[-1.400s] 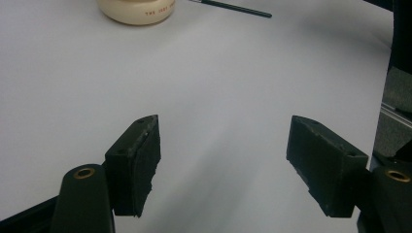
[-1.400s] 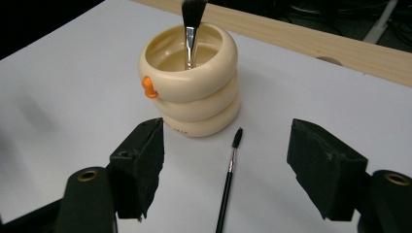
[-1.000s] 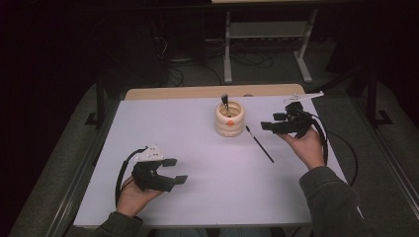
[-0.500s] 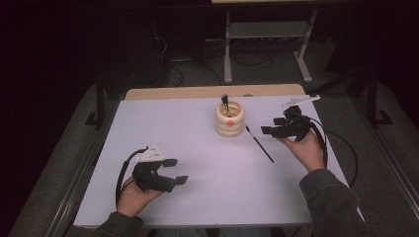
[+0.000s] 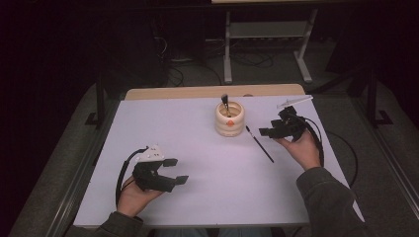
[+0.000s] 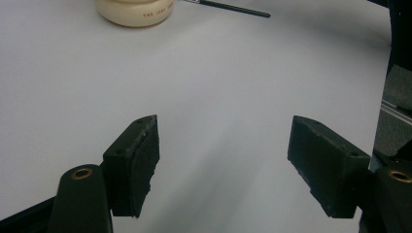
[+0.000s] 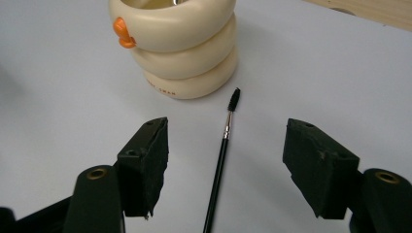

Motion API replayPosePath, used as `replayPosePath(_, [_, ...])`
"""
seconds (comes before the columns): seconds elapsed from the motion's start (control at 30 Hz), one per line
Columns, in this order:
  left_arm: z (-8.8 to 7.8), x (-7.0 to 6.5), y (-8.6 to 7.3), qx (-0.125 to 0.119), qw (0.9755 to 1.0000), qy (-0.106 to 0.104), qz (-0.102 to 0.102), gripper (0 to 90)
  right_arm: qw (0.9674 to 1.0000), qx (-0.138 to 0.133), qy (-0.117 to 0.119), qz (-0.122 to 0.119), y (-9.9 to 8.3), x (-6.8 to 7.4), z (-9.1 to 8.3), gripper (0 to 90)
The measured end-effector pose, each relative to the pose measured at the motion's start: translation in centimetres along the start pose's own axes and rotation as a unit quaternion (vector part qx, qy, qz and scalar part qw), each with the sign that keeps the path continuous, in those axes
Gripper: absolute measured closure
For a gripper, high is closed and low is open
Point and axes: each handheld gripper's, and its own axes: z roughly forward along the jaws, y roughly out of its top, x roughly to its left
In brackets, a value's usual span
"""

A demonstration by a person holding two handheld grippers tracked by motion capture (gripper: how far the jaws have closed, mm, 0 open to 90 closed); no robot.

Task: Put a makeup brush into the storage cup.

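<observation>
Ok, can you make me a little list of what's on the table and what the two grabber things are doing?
table: white top
holder: cream ringed pot with an orange knob, one brush standing inside
loose brush: thin black brush lying flat beside the pot, bristles toward it
right gripper: fingers open, either side of the loose brush, not touching it
left gripper: fingers open, nothing between them, low over bare table

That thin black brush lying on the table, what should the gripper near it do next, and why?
Probably lower the right hand-held gripper a little so its open jaws straddle the thin black brush. The brush lies flat on the white table between them, untouched, its bristle tip pointing at the cream ringed ceramic pot, so a short descent, then closing, seems enough.
</observation>
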Motion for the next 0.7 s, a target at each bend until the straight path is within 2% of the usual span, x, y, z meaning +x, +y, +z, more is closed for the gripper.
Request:
replayPosePath(0.5, [-0.1,0.0,0.0,0.0,1.0,0.001,-0.002,26.8,0.9994,0.031,-0.006,0.012,-0.1,-0.4,2.5,34.9])
replayPosePath(0.7, [-0.1,0.0,0.0,-0.002,1.0,0.001,-0.003,26.8,0.9991,0.041,-0.007,0.007,-0.2,-0.3,3.4,37.5])
